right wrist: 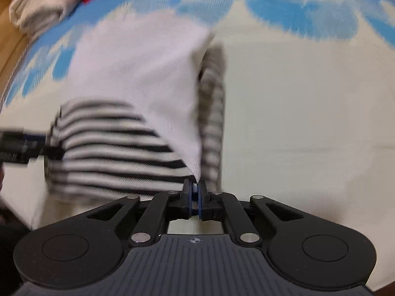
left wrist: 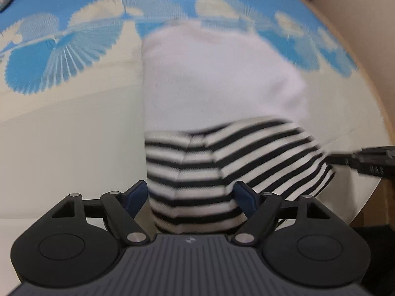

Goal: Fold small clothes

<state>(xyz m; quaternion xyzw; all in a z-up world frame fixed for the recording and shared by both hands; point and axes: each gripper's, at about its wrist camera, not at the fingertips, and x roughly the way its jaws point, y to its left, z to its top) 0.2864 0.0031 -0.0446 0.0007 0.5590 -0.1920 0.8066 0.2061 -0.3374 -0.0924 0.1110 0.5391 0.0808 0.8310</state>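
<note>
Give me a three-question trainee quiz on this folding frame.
1. True or false: the right gripper is shut on the garment.
2. What pattern covers the garment's near part? A dots; B black-and-white stripes; C checks.
3. Fill in: the left gripper's fingers stand ____ on either side of the striped cloth.

Key: 1 true, its fingers pinch a white edge of cloth. 2 B. 3 open; whether the pads touch the cloth cannot be told.

bare cloth (right wrist: pixel 308 123) right of garment (right wrist: pixel 138 86), clothes pile (right wrist: pixel 37 7) far-left
</note>
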